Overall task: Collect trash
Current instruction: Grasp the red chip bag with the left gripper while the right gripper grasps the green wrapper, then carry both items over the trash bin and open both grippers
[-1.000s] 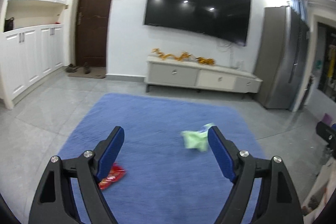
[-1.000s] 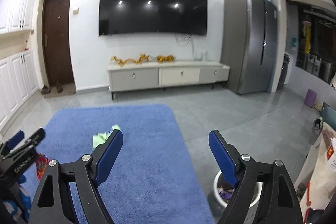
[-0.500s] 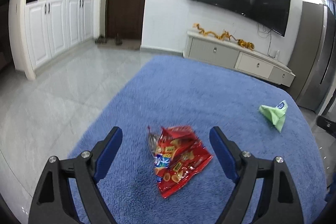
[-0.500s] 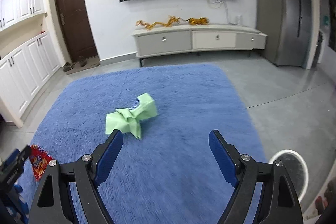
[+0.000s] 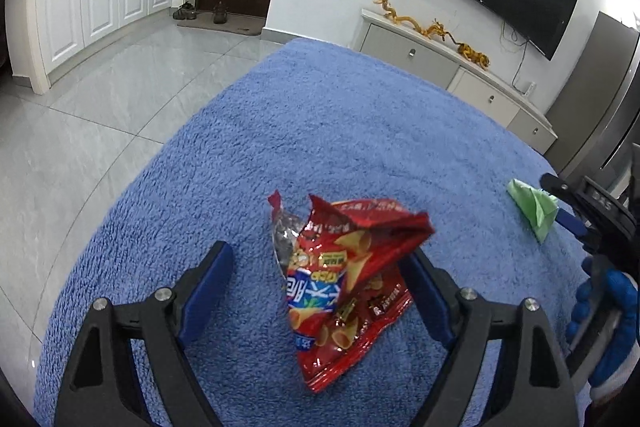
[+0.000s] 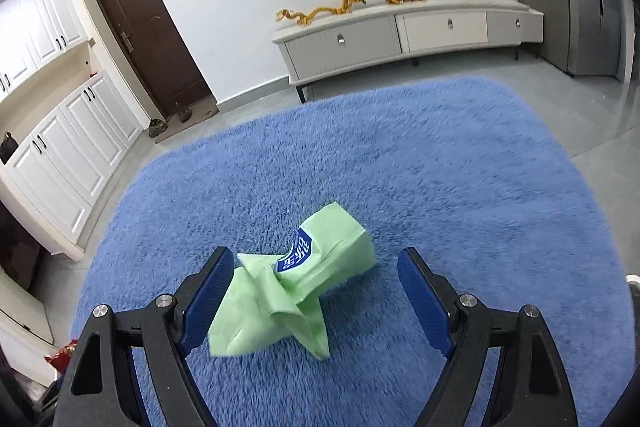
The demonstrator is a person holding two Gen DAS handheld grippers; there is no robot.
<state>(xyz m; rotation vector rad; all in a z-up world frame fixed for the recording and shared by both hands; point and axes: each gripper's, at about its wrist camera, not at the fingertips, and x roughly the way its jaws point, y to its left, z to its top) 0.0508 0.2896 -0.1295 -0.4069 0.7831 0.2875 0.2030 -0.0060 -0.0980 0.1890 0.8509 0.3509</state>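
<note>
Pointing down at the blue rug (image 5: 320, 131), left gripper (image 5: 318, 291) with jaws spread wide; red snack bag (image 5: 344, 279) lying crumpled on the pile between the blue pads, torn top toward the far side, lower end toward the camera; right edge of bag overlapping the right pad in view, contact not resolvable; clear gap of rug between bag and left pad; nothing clamped.

Aimed down at the same rug (image 6: 400, 155), right gripper (image 6: 316, 287) likewise wide open; green paper wrapper (image 6: 296, 287) on the rug between its pads, offset toward the left pad; folded block end with blue label raised and pointing away, flattened tail toward the camera; left corner of wrapper just beside or touching the left pad, cannot tell which; right pad well apart from it; nothing gripped.

Seen from the left wrist: green wrapper (image 5: 534, 205) far right on the rug, right gripper's black frame just beside it, gloved hand (image 5: 604, 323) in blue below.

Beyond the rug: grey tiled floor (image 5: 80, 115); white TV cabinet (image 6: 404, 31); dark door (image 6: 148, 31).
</note>
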